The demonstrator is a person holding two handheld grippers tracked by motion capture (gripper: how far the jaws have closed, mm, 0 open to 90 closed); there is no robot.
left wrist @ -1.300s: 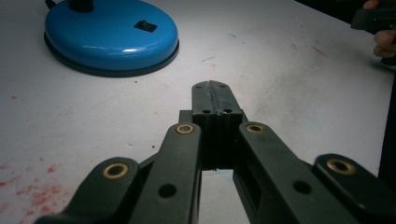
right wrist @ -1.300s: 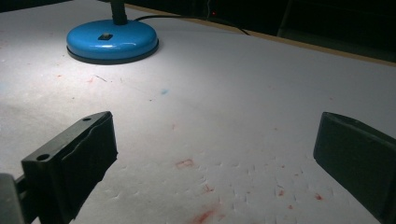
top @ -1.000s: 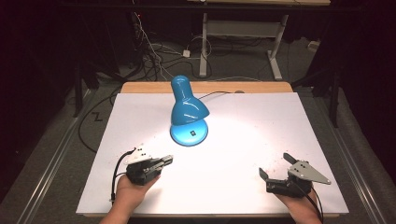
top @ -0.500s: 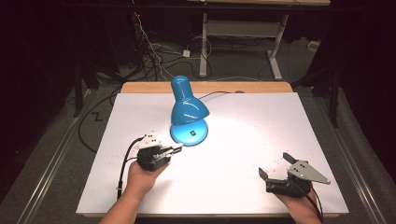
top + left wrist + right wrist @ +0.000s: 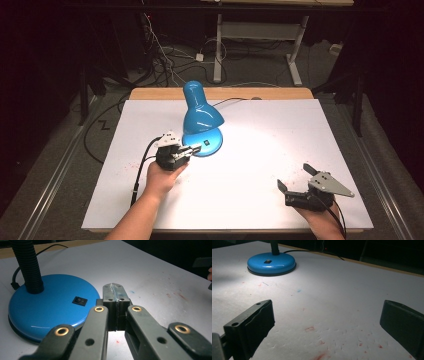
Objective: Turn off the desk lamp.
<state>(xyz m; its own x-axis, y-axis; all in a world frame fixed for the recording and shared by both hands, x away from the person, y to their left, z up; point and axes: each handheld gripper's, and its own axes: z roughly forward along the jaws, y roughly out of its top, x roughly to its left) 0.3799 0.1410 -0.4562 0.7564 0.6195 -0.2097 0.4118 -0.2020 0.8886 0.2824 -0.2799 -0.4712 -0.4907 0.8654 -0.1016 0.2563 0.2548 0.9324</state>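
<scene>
shiny blue metal desk lamp [image 5: 200, 117], with a round blue base [image 5: 50, 305] | small black rocker switch [image 5: 80, 300] on it | ribbed black bendy neck [image 5: 27, 265] | white paper-covered table [image 5: 260, 150], tiny red and blue spots | black right gripper [image 5: 295, 186], grey plate | black left gripper [image 5: 196, 149], silver tips

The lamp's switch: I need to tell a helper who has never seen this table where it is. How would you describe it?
Find the white table and the blue desk lamp near its back edge. On the lamp's round blue base sits a small black rocker switch, beside the black ribbed neck; it is the one dark rectangle on that glossy blue surface.
</scene>
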